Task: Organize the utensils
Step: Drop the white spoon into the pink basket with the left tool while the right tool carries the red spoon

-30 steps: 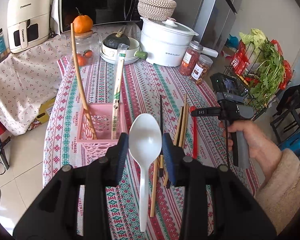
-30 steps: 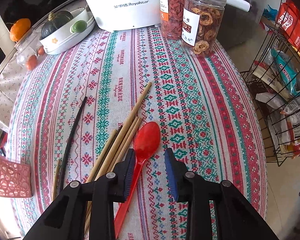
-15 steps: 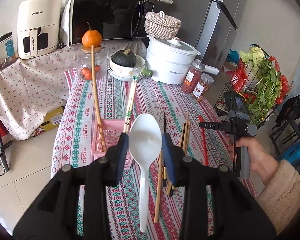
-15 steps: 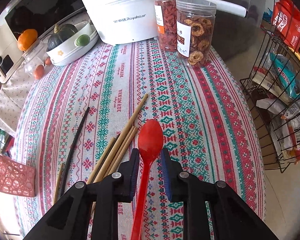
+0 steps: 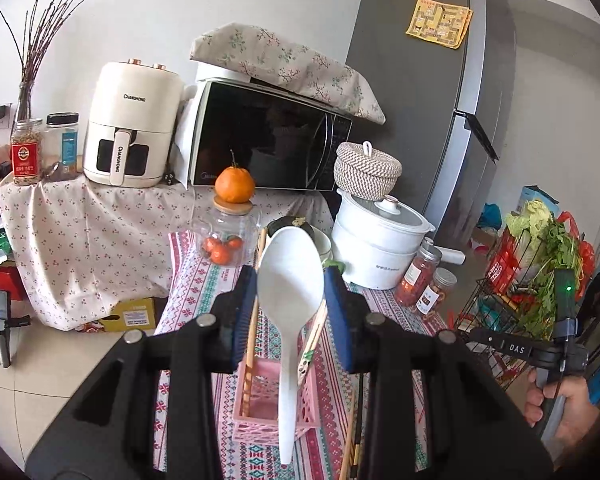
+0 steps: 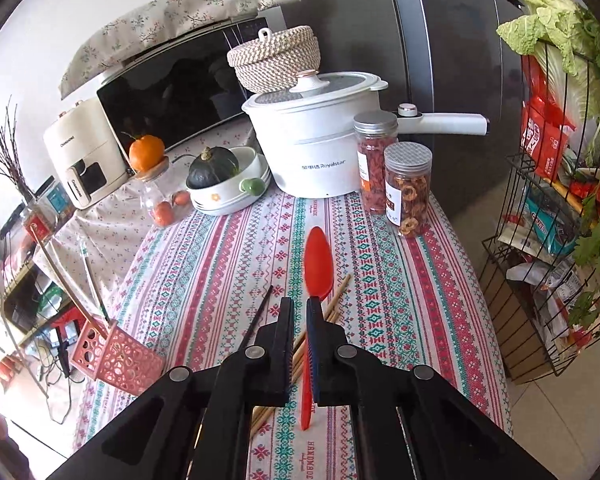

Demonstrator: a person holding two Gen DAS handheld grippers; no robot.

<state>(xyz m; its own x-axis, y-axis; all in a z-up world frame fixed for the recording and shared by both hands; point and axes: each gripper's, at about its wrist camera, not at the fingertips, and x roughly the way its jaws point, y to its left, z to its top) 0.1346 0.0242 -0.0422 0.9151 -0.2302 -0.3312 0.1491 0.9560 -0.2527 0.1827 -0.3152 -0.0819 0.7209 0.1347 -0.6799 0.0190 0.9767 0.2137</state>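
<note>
My left gripper is shut on a white spoon, which hangs bowl up between the blue pads. Its handle points down over a pink basket holding upright chopsticks. In the right wrist view my right gripper is shut on the handle of a red spoon, lifted off the patterned tablecloth. Under it lie wooden chopsticks and one black chopstick. The pink basket stands at the table's left edge.
At the table's far end stand a white pot, two jars, a bowl with a squash and a glass jar topped by an orange. A wire rack of vegetables stands to the right. A hand shows at the lower right.
My right gripper closed on the red spoon and lifted it off the table. My left gripper rose and tilted up with the white spoon, which now hangs over the basket.
</note>
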